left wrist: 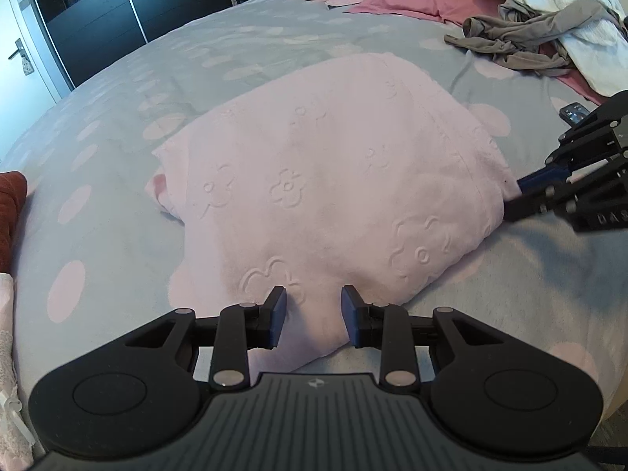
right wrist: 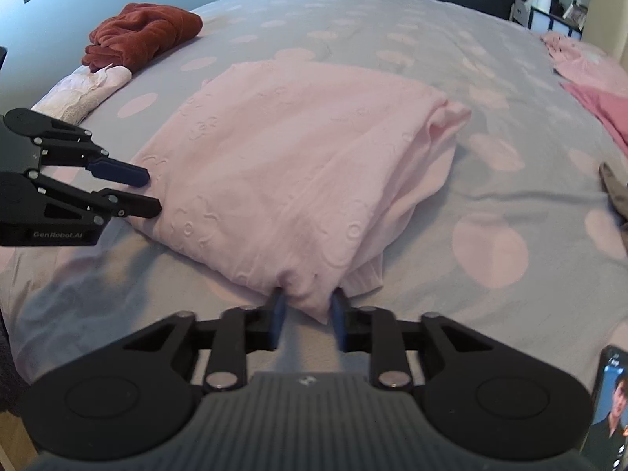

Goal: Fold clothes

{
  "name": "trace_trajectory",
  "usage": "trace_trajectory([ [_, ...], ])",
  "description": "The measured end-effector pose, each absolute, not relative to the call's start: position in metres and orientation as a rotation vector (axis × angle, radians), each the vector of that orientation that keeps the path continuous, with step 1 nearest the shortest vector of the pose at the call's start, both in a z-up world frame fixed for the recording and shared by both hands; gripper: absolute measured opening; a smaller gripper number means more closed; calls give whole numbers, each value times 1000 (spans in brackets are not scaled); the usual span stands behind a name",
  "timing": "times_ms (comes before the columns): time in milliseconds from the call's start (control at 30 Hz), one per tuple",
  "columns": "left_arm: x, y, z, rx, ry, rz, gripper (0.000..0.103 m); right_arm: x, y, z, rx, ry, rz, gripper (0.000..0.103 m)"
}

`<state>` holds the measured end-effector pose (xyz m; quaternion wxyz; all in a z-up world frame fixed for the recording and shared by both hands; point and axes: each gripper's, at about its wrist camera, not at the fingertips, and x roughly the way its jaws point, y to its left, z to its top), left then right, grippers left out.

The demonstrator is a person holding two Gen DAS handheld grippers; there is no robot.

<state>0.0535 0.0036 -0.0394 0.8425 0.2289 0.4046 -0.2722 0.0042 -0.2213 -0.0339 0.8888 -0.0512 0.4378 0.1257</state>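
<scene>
A pale pink garment with embossed flowers lies folded on the grey spotted bed cover. My left gripper holds the garment's near edge, and pink cloth bunches between its blue pads. In the right wrist view, the left gripper meets the garment's left side. My right gripper pinches a puckered corner of the same garment. In the left wrist view, the right gripper reaches in at the garment's right edge. Both sets of jaws stand partly apart around thick cloth.
A rust-red folded piece and a white lacy piece lie at one bed edge. A heap of white and grey clothes rests on pink pillows. A phone lies near my right gripper. A dark wardrobe stands behind.
</scene>
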Motion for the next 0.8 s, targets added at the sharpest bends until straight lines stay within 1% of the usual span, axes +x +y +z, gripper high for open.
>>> trace_trajectory([
  [100, 55, 2, -46, 512, 861, -552, 28, 4, -224, -36, -130, 919, 241, 2],
  [233, 56, 1, -51, 536, 859, -547, 24, 3, -228, -39, -162, 932, 213, 1],
  [467, 56, 1, -51, 538, 855, -550, 24, 0, -257, -37, -143, 930, 141, 0],
  [500, 56, 2, -50, 537, 855, -550, 24, -1, -258, -34, -124, 921, 161, 5],
  [533, 56, 2, -50, 535, 855, -549, 24, -3, -257, -32, -106, 911, 190, 8],
  [567, 55, 2, -49, 535, 855, -550, 24, -5, -255, -31, -88, 902, 219, 16],
  [600, 55, 2, -49, 536, 854, -550, 24, -7, -251, -30, -87, 895, 242, 38],
  [633, 54, 3, -49, 538, 854, -550, 24, -9, -244, -30, -99, 890, 260, 45],
  [667, 54, 3, -49, 539, 853, -551, 24, -11, -238, -29, -113, 884, 272, 45],
  [733, 53, 3, -49, 542, 851, -551, 24, -14, -226, -27, -144, 869, 287, 41],
  [767, 53, 3, -49, 543, 850, -551, 24, -16, -221, -26, -159, 861, 294, 33],
  [800, 53, 3, -48, 544, 849, -551, 24, -17, -216, -25, -167, 858, 308, 23],
])
